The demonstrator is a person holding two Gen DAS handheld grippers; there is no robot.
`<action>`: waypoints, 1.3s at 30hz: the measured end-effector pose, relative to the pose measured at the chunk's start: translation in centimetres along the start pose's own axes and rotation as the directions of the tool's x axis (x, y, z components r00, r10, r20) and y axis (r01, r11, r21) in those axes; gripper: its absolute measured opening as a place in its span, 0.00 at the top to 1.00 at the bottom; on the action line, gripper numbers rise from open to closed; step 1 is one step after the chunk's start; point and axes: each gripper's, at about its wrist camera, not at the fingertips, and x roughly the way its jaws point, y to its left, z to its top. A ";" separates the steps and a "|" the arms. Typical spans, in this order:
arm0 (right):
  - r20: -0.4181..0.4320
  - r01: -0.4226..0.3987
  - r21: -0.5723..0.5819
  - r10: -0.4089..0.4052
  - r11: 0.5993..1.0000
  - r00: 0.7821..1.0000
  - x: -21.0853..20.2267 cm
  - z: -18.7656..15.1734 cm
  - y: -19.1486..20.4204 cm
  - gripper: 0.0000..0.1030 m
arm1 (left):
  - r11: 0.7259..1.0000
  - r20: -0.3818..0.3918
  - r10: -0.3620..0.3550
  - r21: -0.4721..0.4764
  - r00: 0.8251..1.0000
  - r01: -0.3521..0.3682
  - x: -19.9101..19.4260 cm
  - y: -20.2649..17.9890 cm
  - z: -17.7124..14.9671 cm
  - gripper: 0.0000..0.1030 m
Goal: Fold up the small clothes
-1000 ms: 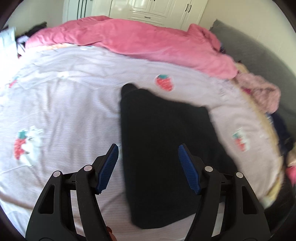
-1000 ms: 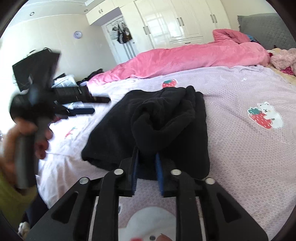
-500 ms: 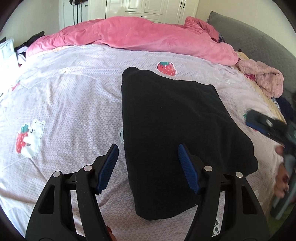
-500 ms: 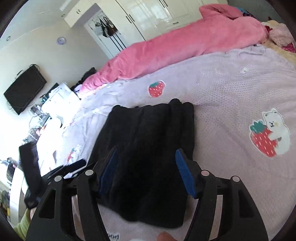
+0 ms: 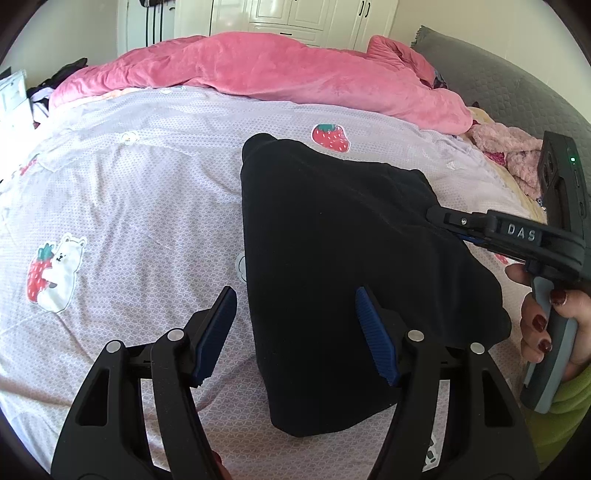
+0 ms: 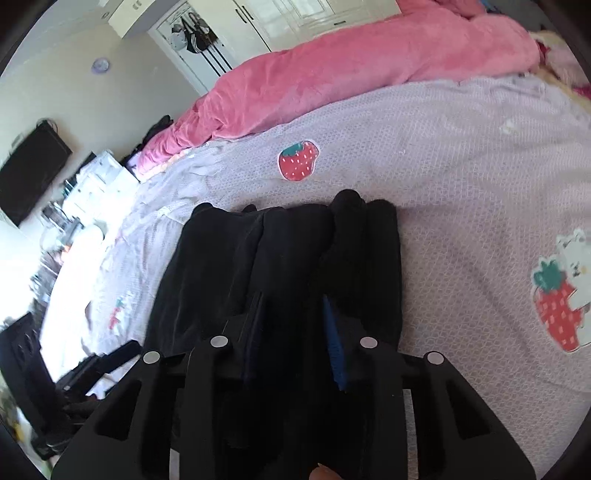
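Note:
A black garment (image 5: 332, 258) lies folded flat on the lilac bedsheet (image 5: 140, 206). My left gripper (image 5: 295, 332) is open and empty, hovering just above the garment's near left edge. My right gripper (image 5: 434, 216) reaches in from the right at the garment's right edge. In the right wrist view the garment (image 6: 280, 258) lies under and between the right gripper (image 6: 295, 332). Its jaws stand a little apart over the cloth, and I cannot tell whether they pinch it.
A pink duvet (image 5: 277, 74) is bunched along the far side of the bed. A pink fluffy garment (image 5: 509, 155) lies at the right by the grey headboard (image 5: 498, 85). White wardrobes (image 5: 306, 18) stand behind. A TV (image 6: 29, 170) and clutter are at the left.
The right gripper let go of the bunched black cloth, opened, then came down on the garment's right edge with its jaws narrower. The garment now lies flat. The left gripper stayed open, shifting little.

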 end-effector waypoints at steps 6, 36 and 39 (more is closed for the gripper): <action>0.050 0.100 -0.139 -0.094 0.985 0.994 -0.1 -0.3 2.6 0.71 | 1.000 -0.001 0.000 -0.004 1.000 0.000 -0.1 0.0 0.0 0.44; 0.064 -0.094 -0.038 0.096 0.995 0.993 -5.4 -4.3 -0.2 0.32 | 0.998 -0.021 -0.064 0.006 0.998 0.064 -0.8 -0.8 -0.9 0.43; 0.018 -0.043 -0.060 0.044 0.997 0.999 -4.4 -5.3 0.6 0.54 | 0.998 -0.022 -0.060 0.009 0.998 0.061 -0.9 -1.0 -1.1 0.43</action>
